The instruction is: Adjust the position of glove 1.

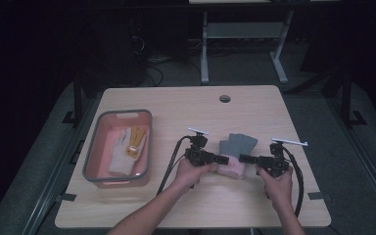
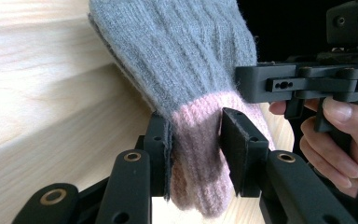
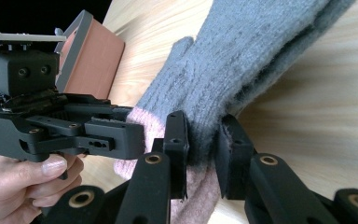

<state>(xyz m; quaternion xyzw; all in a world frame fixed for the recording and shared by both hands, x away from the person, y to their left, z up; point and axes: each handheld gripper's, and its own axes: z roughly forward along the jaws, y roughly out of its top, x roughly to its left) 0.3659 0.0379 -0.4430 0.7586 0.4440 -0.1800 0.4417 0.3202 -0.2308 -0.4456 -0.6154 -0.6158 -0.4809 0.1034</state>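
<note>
Grey-and-pink knitted glove (image 1: pixel 237 152): held between left tongs (image 1: pixel 223 158) and right tongs (image 1: pixel 245 158), both clamped on its cuff.

Your forearms are bare, no sleeves. Each black gripper, left gripper (image 1: pixel 220 158) and right gripper (image 1: pixel 247 158), has brass-ringed pivots, small screws, a grey top plate and a trailing black cable.

A light wooden table (image 1: pixel 254 105) carries a grey-rimmed pink bin (image 1: pixel 92 152) on its left side. Inside the bin lie a white glove (image 1: pixel 120 154) and a yellow glove (image 1: pixel 137 142), side by side and overlapping. A round cable hole (image 1: pixel 224 98) sits near the table's far edge. Beyond it stands a pale metal desk frame (image 1: pixel 204 54) on the dark floor.
</note>
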